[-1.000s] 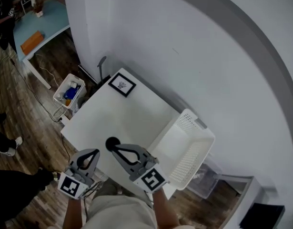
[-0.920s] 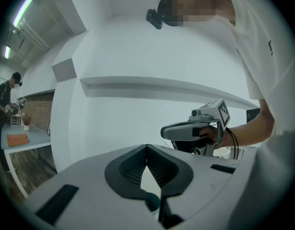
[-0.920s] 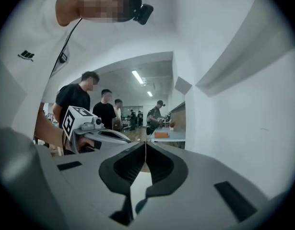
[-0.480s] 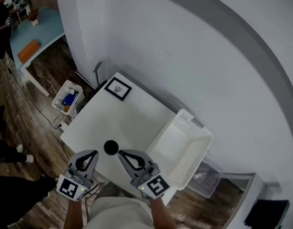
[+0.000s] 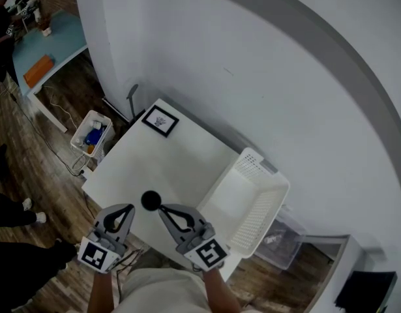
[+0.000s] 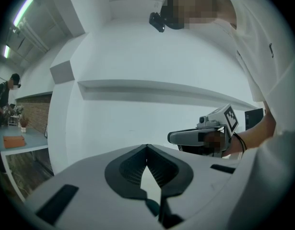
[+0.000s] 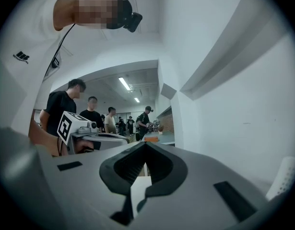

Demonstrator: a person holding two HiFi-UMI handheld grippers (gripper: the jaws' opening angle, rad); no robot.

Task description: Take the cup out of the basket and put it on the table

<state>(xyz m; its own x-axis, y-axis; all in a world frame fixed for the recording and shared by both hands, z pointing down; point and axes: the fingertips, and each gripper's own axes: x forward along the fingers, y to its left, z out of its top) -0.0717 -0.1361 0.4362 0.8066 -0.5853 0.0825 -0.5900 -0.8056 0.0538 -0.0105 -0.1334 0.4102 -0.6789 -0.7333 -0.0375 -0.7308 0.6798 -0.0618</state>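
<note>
A small black cup [image 5: 150,200] stands on the white table [image 5: 174,162], near its front edge and outside the basket. The white slatted basket [image 5: 249,201] sits at the table's right end; nothing shows inside it. My right gripper [image 5: 162,208] is shut and empty, its tip just right of the cup and close to it. My left gripper [image 5: 126,209] hangs a little left of the cup, also shut on nothing. In the left gripper view my left gripper [image 6: 147,147] has its jaws meeting; in the right gripper view my right gripper [image 7: 146,145] does too.
A framed picture [image 5: 160,120] lies at the table's far left corner. On the floor to the left is a bin [image 5: 92,132]; a clear box [image 5: 278,243] sits below the basket. A white wall runs behind the table. Several people [image 7: 65,111] stand in the room.
The right gripper's tip was at the cup a second ago and has drawn slightly back and to the right. The cup stays on the table. The left gripper has hardly moved.
</note>
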